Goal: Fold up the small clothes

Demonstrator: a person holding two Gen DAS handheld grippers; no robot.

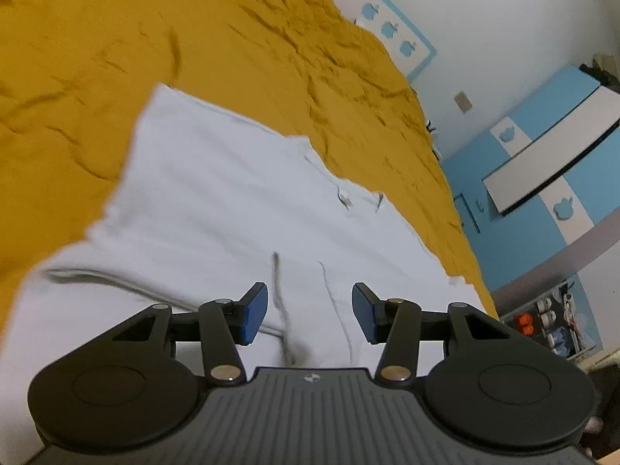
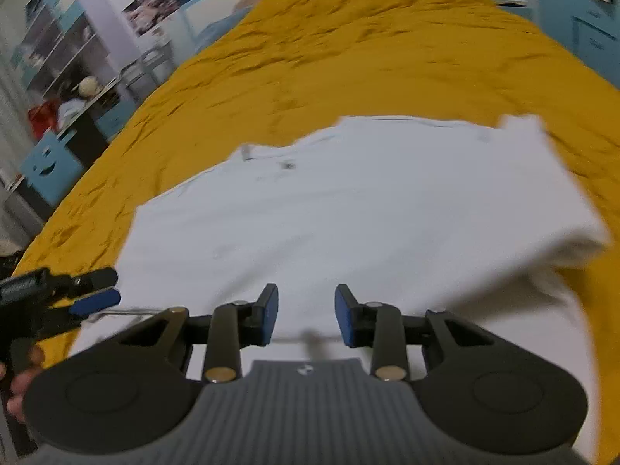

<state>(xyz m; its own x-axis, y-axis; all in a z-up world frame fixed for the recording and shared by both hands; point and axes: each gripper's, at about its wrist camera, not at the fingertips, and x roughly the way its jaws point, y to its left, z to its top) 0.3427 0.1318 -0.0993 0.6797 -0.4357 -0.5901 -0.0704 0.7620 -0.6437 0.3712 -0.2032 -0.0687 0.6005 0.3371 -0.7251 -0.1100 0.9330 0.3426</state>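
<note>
A white garment point(image 1: 232, 193) lies spread on a mustard-yellow bedspread point(image 1: 77, 58), its near part doubled over with a hem line running across. My left gripper point(image 1: 310, 314) hovers low over the near edge, its blue pads well apart; a fabric ridge runs beneath the gap without touching them. In the right wrist view the same white garment point(image 2: 348, 201) fills the middle of the bedspread point(image 2: 387, 58). My right gripper point(image 2: 306, 316) stands open above the near hem, nothing pinched. The left gripper point(image 2: 104, 290) shows at the garment's left corner, held by a hand point(image 2: 19, 383).
Blue and white cabinets point(image 1: 542, 147) stand beyond the bed's right side. Shelving point(image 2: 58, 50) and a blue box point(image 2: 46, 166) with clutter line the bed's left side. The bedspread beyond the garment is wrinkled and bare.
</note>
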